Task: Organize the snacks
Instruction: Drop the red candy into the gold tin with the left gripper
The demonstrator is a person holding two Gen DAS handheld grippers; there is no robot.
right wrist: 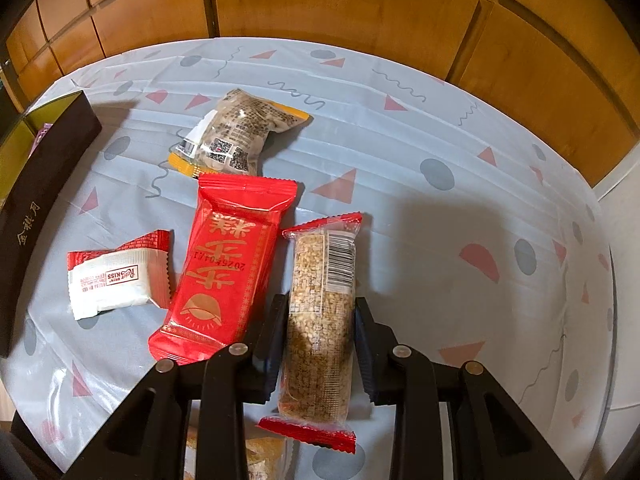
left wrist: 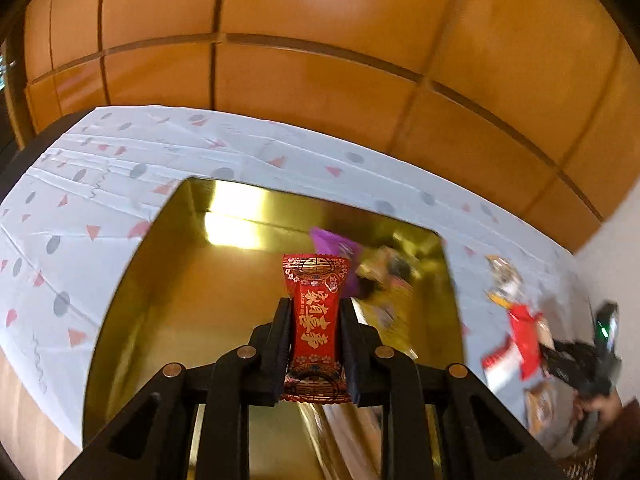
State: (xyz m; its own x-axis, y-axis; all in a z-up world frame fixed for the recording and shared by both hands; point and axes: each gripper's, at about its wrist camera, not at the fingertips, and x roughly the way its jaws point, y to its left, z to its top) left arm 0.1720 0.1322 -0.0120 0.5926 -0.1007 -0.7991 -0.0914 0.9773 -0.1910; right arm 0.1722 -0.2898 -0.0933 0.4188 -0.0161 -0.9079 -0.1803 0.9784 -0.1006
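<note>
Orange wood-panelled wall [left wrist: 320, 20] behind

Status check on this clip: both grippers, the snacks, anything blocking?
Left gripper shut on red candy, over gold-lined box. Right gripper shut on grain bar, above tablecloth. Three snacks loose beside it. Nothing blocking.

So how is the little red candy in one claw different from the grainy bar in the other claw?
The red candy is short and opaque, printed with gold characters; the grain bar is long, and its clear wrapper shows the seeds inside. The candy is held above the gold box; the bar is held over the tablecloth near other snacks. Both have red crimped ends, and each is pinched between shut black fingers.
</note>
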